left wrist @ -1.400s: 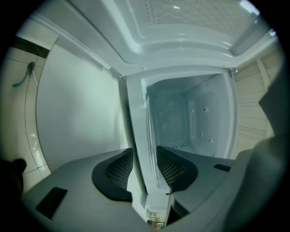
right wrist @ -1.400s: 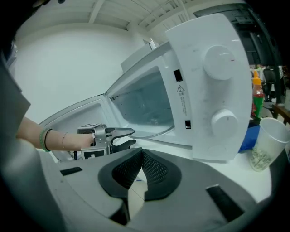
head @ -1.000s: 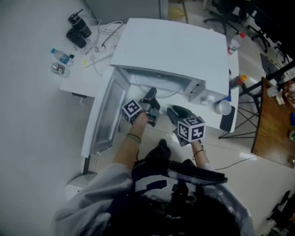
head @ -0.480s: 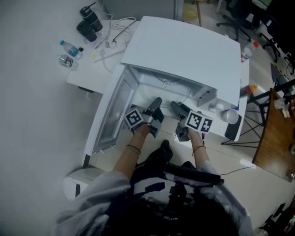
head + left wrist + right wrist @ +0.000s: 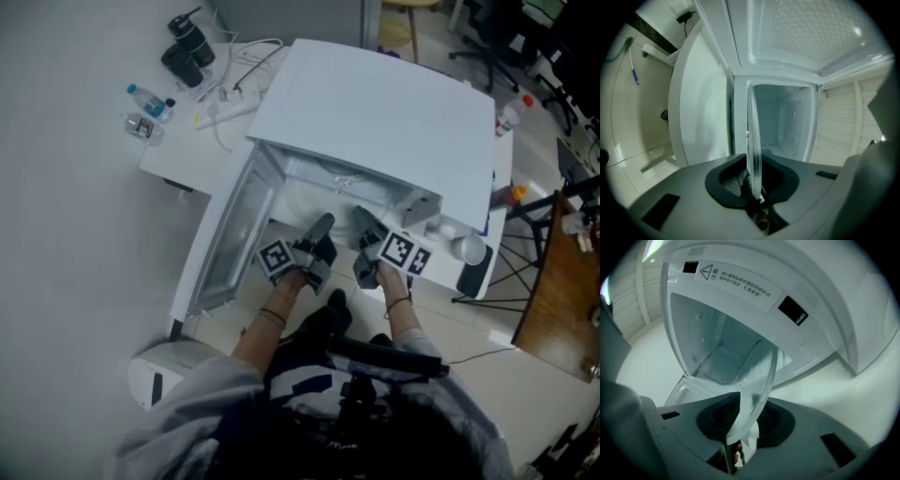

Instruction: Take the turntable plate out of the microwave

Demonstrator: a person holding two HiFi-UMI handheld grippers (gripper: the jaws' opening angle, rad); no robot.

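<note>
- Head view: a white microwave [image 5: 384, 112] stands on a white tabletop [image 5: 173, 155], and its door [image 5: 230, 244] is swung open to the left.
- A person leans over it with a gripper in each hand; both grippers point into the open mouth of the oven, side by side and close together.
- Left gripper [image 5: 322, 225]: its own view shows the clear glass turntable plate [image 5: 753, 140] edge-on and upright, with the rim caught between the fingers. The fingers are easing apart, yet the pads are pressed on the glass.
- Right gripper [image 5: 362, 217]: its own view shows the same plate at a slant, its rim down in the gap between the fingers. These fingers are closing, with the glass between them; one finger lies against the plate and a gap shows on the other side.
- The plate stands on edge at the oven's mouth between the two grippers, off the cavity floor; behind it the white cavity [image 5: 710, 352] is open, with a printed warning label on the frame at its mouth.
- On the tabletop, left of the microwave: two small water bottles [image 5: 142, 111], black containers [image 5: 187, 52] and a white power strip [image 5: 228, 110] with loose cables.
- On the right of the microwave: a white cup [image 5: 470, 249] just beside a flat black object [image 5: 472, 275].
</note>
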